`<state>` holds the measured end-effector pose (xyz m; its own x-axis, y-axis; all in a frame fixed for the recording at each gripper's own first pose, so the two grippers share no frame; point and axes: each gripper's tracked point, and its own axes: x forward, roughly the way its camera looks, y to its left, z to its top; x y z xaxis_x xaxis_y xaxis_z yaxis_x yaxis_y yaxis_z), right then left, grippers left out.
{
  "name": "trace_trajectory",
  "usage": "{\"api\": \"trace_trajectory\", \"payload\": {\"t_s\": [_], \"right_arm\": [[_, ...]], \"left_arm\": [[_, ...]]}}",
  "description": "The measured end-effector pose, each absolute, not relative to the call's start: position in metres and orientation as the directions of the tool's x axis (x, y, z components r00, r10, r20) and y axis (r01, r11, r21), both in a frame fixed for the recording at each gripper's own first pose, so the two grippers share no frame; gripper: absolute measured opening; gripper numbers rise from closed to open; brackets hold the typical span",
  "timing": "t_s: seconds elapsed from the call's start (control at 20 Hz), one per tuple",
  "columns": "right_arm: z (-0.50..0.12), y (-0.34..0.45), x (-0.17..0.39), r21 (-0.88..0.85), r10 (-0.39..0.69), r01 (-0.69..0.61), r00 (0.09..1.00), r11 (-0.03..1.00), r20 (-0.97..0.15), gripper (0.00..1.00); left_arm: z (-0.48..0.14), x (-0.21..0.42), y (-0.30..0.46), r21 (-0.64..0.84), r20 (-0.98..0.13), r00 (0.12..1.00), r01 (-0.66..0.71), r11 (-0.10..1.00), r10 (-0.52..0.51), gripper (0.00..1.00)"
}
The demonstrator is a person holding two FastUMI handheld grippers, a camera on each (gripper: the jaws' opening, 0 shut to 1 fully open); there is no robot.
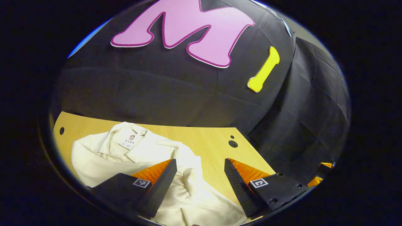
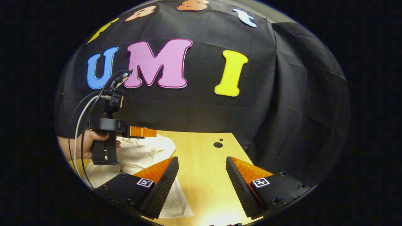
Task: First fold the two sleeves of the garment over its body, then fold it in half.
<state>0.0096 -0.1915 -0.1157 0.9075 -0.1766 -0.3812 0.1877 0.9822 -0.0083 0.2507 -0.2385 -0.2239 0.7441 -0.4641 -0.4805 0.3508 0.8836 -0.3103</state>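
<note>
A cream garment [image 1: 141, 157] lies rumpled on the wooden table [image 1: 207, 141], collar and label toward the far wall. My left gripper [image 1: 201, 168] hovers open over its right part, one finger above the cloth, the other above bare wood. In the right gripper view the same garment [image 2: 138, 155] lies at the left, a flap reaching under the left finger. My right gripper [image 2: 201, 165] stands open above bare table beside it. Farther left, a hand [image 2: 91, 142] holds the left gripper [image 2: 143, 131] above the garment.
The table [image 2: 204, 157] ends at the black cloth wall behind and to the right. Small round holes [image 1: 233, 143] mark its far right corner, and another hole [image 1: 62, 130] sits at the far left. A cable [image 2: 78, 125] loops from the other gripper.
</note>
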Motion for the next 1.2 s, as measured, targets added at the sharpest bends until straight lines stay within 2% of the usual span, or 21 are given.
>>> {"api": "trace_trajectory", "payload": {"t_s": [0.15,0.3,0.4,0.55,0.75,0.95,1.0,1.05,1.1,1.2], "right_arm": [[-0.141,-0.179,0.010,-0.001,-0.130,0.144,0.892,0.990,-0.432,0.97],[-0.191,-0.150,-0.004,0.045,-0.020,0.056,0.824,0.997,-0.566,0.97],[-0.228,-0.138,-0.031,0.037,0.027,-0.002,0.729,0.999,-0.684,0.97],[-0.256,-0.128,-0.046,0.088,0.069,-0.005,0.658,0.996,-0.750,0.98],[-0.298,-0.114,-0.079,0.166,0.112,0.053,0.536,0.985,-0.837,0.98],[-0.322,-0.122,-0.087,0.116,0.069,0.065,0.497,0.991,-0.865,0.96],[-0.326,-0.124,-0.089,0.118,0.066,0.076,0.490,0.990,-0.869,0.96],[-0.329,-0.126,-0.090,0.117,0.060,0.091,0.483,0.989,-0.874,0.97],[-0.334,-0.126,-0.089,0.120,0.058,0.101,0.477,0.988,-0.877,0.96],[-0.341,-0.122,-0.093,0.131,0.071,0.101,0.457,0.986,-0.887,0.96]], "left_arm": [[-0.216,0.219,-0.193,-0.165,-0.490,0.775,0.367,0.915,-0.399,0.96],[-0.217,0.163,-0.131,-0.086,-0.530,0.785,0.327,0.941,-0.321,0.96],[-0.225,0.117,-0.092,-0.096,-0.579,0.768,0.271,0.958,-0.275,0.96],[-0.252,0.043,-0.023,-0.050,-0.663,0.729,0.179,0.983,-0.167,0.96],[-0.304,-0.053,0.051,0.052,-0.778,0.628,0.113,0.992,-0.031,0.96],[-0.349,-0.116,0.073,0.028,-0.865,0.501,0.073,0.997,-0.012,0.96],[-0.355,-0.123,0.076,0.011,-0.874,0.486,0.045,0.999,-0.012,0.96],[-0.361,-0.127,0.076,-0.009,-0.880,0.475,0.022,1.000,-0.018,0.91],[-0.365,-0.128,0.074,-0.025,-0.884,0.466,0.008,1.000,-0.026,0.96],[-0.373,-0.129,0.069,-0.041,-0.894,0.447,-0.011,0.999,-0.032,0.95]]}}
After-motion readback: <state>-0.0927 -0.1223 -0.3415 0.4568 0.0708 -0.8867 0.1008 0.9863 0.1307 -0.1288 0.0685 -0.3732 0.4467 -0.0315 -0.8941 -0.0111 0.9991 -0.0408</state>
